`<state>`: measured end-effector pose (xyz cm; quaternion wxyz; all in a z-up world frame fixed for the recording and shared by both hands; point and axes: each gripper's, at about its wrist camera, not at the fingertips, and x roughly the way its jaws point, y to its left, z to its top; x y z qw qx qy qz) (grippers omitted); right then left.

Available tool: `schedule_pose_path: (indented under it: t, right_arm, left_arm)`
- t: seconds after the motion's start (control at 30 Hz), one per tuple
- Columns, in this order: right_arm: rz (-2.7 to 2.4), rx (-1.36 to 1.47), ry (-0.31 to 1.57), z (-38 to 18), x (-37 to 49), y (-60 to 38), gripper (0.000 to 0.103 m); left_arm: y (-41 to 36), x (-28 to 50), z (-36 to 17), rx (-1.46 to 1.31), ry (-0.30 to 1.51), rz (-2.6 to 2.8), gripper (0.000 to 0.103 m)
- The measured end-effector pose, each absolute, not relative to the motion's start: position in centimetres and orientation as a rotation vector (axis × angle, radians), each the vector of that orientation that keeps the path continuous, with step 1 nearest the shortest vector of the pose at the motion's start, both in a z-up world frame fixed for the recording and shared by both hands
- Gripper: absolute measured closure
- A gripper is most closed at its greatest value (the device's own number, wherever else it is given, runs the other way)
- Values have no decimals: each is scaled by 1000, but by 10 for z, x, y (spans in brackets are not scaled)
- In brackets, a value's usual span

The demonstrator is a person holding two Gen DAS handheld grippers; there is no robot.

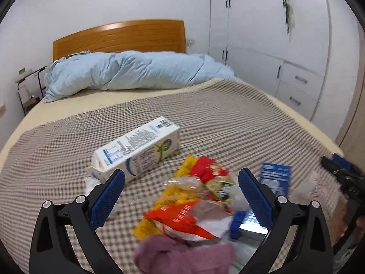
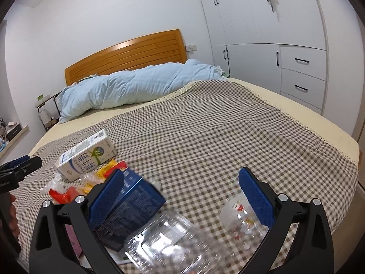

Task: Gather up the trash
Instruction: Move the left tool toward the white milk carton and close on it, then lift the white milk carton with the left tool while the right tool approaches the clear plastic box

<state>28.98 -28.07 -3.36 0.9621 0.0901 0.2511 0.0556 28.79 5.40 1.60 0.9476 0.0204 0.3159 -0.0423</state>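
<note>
Two claws hang wide open over the bed [image 2: 228,118], and neither holds anything. The left claw [image 1: 181,183] is above the red and yellow snack wrappers [image 1: 182,212], just in front of the milk carton [image 1: 136,150]. The right claw [image 2: 181,183] is above the clear plastic tray [image 2: 173,244], right of the carton [image 2: 86,157] and beside a blue box [image 2: 134,205]. Best to go down slowly, put one finger on each side, then squeeze softly, because crinkly wrappers slip.

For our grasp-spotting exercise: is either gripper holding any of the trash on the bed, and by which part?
Nothing is held. The left gripper is open above the snack wrappers; the right gripper is open over the clear plastic packaging.
</note>
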Motion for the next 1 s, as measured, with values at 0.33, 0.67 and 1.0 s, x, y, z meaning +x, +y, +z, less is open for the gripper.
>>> schedule_pose_path:
  t: [0.33,0.67,1.0]
  right_arm:
    - [42,184,501,-34,306,-298,6]
    - [-19,206,531,-47,329,-311,6]
    - [-51,226,555,-56,350,-319,6]
  left_arm:
    - [78,354,12,142,750,-99,6]
    - [92,417,-13,254,888,-159,7]
    - [103,478,-43,371,1010,-221,8]
